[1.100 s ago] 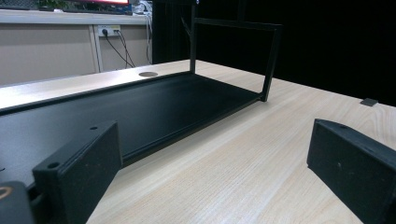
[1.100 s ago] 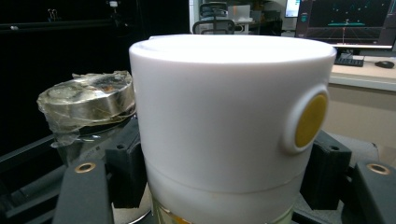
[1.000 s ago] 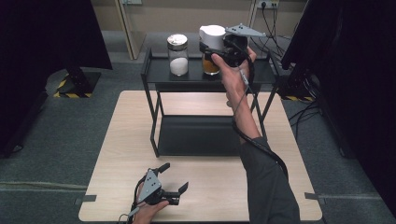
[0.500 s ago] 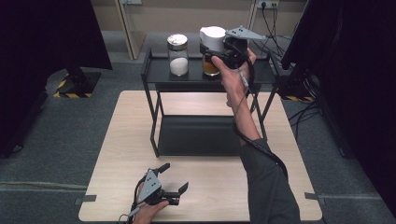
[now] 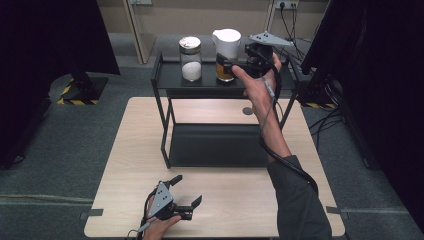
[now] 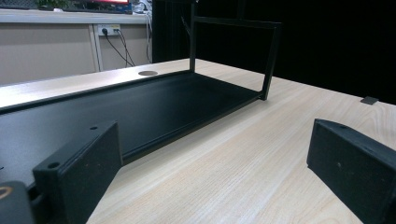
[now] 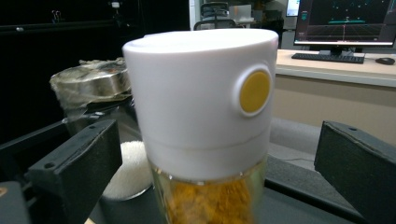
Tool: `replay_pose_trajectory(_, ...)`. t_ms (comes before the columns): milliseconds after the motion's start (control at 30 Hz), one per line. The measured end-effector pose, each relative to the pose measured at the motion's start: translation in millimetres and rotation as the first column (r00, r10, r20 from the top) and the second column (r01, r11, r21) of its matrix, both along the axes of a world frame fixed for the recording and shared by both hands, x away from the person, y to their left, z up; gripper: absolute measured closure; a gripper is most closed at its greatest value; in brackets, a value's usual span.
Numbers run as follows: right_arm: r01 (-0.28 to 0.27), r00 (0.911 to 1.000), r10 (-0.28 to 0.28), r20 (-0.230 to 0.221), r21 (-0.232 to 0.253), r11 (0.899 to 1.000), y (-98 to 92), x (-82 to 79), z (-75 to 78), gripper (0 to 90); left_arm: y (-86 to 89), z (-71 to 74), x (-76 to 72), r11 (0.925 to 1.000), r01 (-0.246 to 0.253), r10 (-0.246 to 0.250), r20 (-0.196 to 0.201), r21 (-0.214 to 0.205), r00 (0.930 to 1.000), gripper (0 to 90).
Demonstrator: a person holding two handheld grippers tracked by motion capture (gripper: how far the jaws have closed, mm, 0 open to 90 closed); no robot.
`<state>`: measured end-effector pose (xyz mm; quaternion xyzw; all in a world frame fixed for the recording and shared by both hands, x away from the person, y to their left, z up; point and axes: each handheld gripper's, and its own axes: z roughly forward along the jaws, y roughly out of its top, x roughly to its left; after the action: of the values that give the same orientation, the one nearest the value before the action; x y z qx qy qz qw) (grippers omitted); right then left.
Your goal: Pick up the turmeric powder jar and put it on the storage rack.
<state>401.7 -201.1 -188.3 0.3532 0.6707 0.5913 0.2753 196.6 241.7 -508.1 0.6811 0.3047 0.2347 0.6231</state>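
Jar [image 5: 226,54] with white lid is flanked on the shelf [image 5: 172,80] by the right gripper's [image 5: 239,63] wide fingers [image 7: 74,165], untouched; left gripper [image 5: 186,191] is rested on the desk [image 5: 240,197], fingers wide.

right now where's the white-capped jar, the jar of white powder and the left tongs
white-capped jar [image 7: 201,107], right gripper view, on its white cap
jar of white powder [image 5: 190,62], high view, on its glass body
left tongs [image 5: 186,189], high view, between the tips
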Motion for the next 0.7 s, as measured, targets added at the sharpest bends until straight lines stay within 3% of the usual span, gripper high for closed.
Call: replay_pose_trajectory(700, -0.048, 0.9982, 0.047, 0.037, 0.009, 0.999, -25.5, -30.7, -19.7, 0.5, -0.4, -0.3, 0.1, 1.0000, -0.001, 0.001, -0.002, 0.002, 1.0000, 2.5)
